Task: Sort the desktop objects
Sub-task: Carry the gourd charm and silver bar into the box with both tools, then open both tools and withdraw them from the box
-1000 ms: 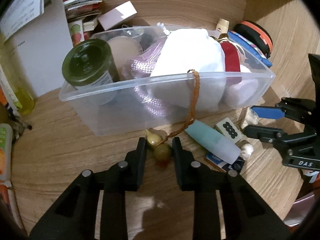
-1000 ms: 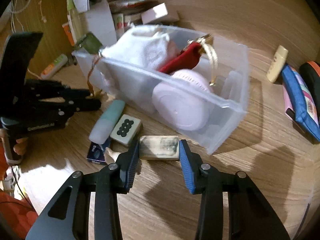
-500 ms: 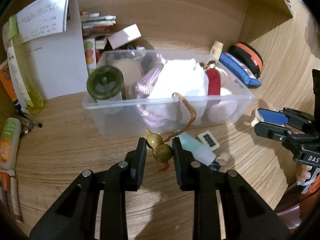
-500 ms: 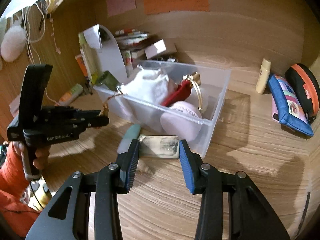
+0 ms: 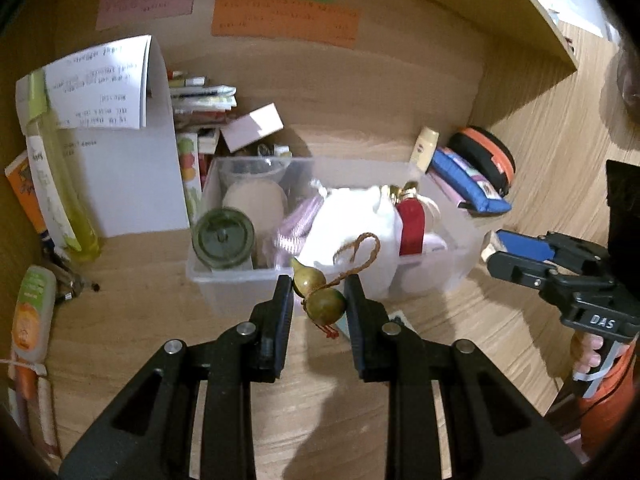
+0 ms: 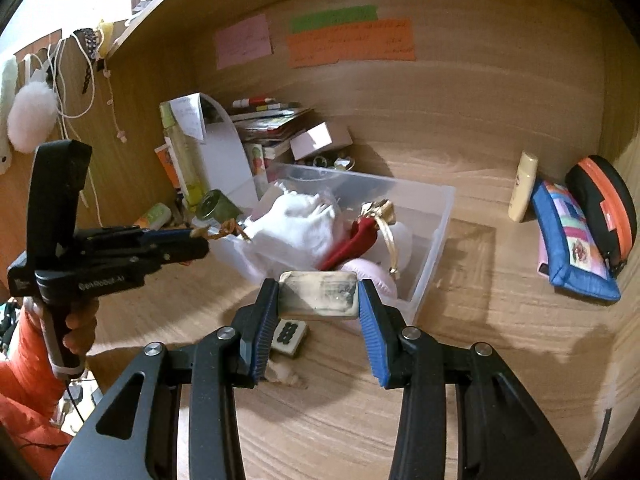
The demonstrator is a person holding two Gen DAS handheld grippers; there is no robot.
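The left gripper point(image 5: 318, 300) grips a small green-brown gourd charm point(image 5: 318, 295) between its black fingers, the charm's braided brown cord point(image 5: 362, 254) looping up in front of a clear plastic bin point(image 5: 240, 280). The right gripper point(image 6: 318, 300) clamps a pale rectangular block with a worn, smudged face point(image 6: 318, 295) between blue-padded fingers, holding it above the wooden bench point(image 6: 460, 360), near the bin's front corner. Below the block, a white tile printed with black dots point(image 6: 289, 333) lies on the bench. The bin holds a white cloth bundle point(image 5: 352, 216), a red pouch point(image 5: 410, 224), a pink-striped item point(image 5: 296, 226), a dark green jar lid point(image 5: 223, 238) and a beige round object point(image 5: 253, 204). Right of the bin, well apart from it, a cream tube point(image 6: 523, 186), a blue patchwork pouch point(image 6: 572, 240) and a black-and-orange case point(image 6: 604, 204) rest against the side wall. Behind the bin stand a white file holder point(image 5: 132, 184) with papers, stacked booklets point(image 5: 200, 100) and a small pink box point(image 5: 252, 126). Pink, green and orange notes point(image 5: 284, 20) are stuck to the back panel.
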